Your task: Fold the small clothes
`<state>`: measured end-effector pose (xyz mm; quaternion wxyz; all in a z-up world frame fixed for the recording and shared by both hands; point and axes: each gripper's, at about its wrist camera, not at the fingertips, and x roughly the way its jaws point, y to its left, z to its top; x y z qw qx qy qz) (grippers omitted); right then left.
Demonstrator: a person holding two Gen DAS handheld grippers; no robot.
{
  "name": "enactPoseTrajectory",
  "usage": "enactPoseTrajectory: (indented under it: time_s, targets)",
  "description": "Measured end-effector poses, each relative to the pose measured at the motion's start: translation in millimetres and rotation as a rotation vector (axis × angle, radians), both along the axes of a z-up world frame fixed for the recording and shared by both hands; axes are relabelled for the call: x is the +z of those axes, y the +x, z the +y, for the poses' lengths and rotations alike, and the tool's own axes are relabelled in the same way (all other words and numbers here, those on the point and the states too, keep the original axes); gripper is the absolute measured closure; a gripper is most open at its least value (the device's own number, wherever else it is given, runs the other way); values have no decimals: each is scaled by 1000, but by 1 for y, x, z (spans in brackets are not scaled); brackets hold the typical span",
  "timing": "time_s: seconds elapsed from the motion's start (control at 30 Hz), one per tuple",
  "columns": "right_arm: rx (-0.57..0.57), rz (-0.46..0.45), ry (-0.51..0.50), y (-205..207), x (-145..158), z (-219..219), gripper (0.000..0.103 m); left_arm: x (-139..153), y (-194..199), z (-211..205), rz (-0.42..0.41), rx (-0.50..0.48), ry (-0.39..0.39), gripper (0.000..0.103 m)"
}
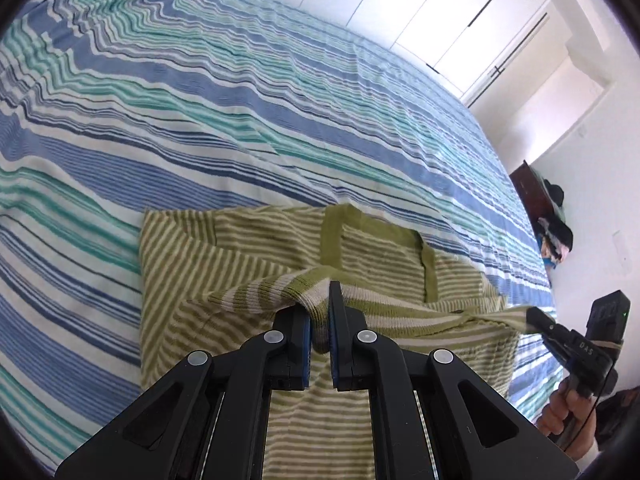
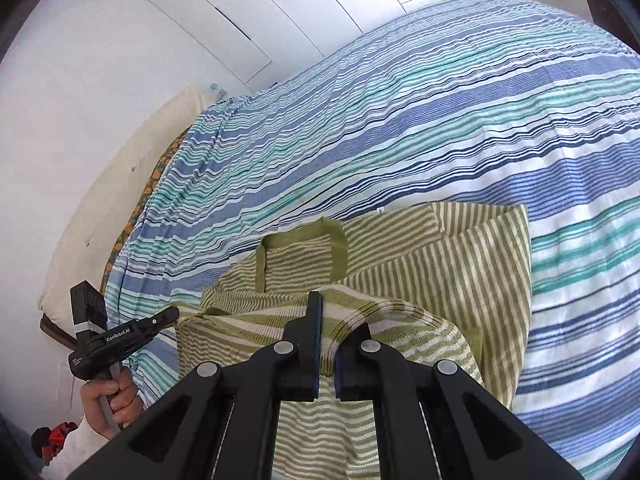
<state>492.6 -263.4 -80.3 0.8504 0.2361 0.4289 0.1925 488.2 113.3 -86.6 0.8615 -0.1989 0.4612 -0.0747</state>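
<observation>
Both grippers point(image 1: 319, 316) point(image 2: 329, 320) pinching green striped top point(image 1: 240, 248) over blue-striped bedspread point(image 1: 200, 100), white wardrobes point(image 1: 420, 12) beyond.

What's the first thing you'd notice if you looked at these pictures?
A green-and-white striped top lies on a big bed with a blue, teal and white striped cover. The left gripper and the right gripper each pinch its near edge, lifted off the bed.

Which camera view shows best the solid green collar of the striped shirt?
The right wrist view: the collar lies open as a nearly whole loop. The left wrist view shows the collar more edge-on, and lifted cloth covers its near part.
</observation>
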Motion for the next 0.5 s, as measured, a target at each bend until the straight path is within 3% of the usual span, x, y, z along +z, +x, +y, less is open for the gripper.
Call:
enactPoseTrajectory:
  time_s: [0.07,0.13,0.17,0.2,0.23,0.3,0.4,0.5]
  targets:
    - [-12,-3,-22,34,-9,3,98,-12,30,-3,21,19,34,97]
    - [-30,5,-17,62,-20,5,97,-28,55,-1,76,58,54,85]
    - [-41,14,-56,74,-25,8,92,-35,64,2,111,91,76,76]
    - [-58,22,-127,82,-29,11,85,-39,68,8,133,127,93,60]
    - [-66,26,-181,88,-29,13,68,-39,64,14,126,160,95,52]
    - [-65,9,-251,90,-26,14,62,-34,50,27,82,191,76,49]
    - [-14,-69,-310,68,-13,17,62,-19,9,24,5,128,92,47]
    - [160,-139,-334,29,-12,36,62,-17,-40,-5,-68,-70,95,30]
